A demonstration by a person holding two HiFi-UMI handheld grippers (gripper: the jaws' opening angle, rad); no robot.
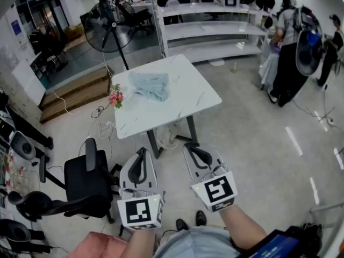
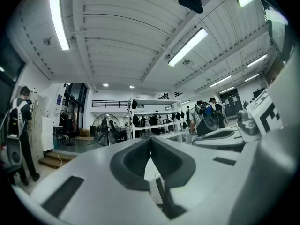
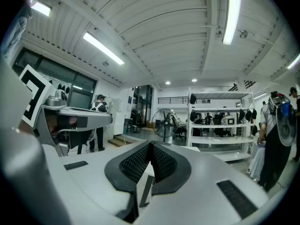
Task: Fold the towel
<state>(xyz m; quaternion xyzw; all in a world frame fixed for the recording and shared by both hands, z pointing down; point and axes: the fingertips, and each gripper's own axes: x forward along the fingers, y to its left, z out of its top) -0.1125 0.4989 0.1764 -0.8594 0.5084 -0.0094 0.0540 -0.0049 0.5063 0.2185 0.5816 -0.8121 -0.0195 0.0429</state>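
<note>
**Both grippers closed and level, short of the table that bears the towel**

*Head view.* The towel (image 1: pixel 151 86), pale blue-grey, lies crumpled in a loose heap on the white marbled table (image 1: pixel 200 98), above the middle of the frame and toward the table's far left part. A small spray of pink flowers (image 1: pixel 115 97) sits at the table's left edge, near the towel but apart from it. The left gripper (image 1: pixel 142 151) and the right gripper (image 1: pixel 190 145) are held side by side in the lower middle of the frame. Their tips point toward the table's near edge, well apart from the towel. A black office chair (image 1: pixel 86 183) stands at lower left, a pedestal fan (image 1: pixel 106 30) at upper left, white shelving (image 1: pixel 215 30) along the top, and a person (image 1: pixel 288 52) at upper right.

*Left gripper view.* The two dark pads (image 2: pixel 133 161) meet at their tips, with nothing between them. The jaws point level into the room. The fan appears beyond them, left of centre, and another person (image 2: pixel 18 135) stands at the far left edge.

*Right gripper view.* The ribbed pads (image 3: pixel 136 163) are pressed together at the tips and carry nothing. Fan and shelving lie beyond, and the left gripper's body fills the left edge.
</note>
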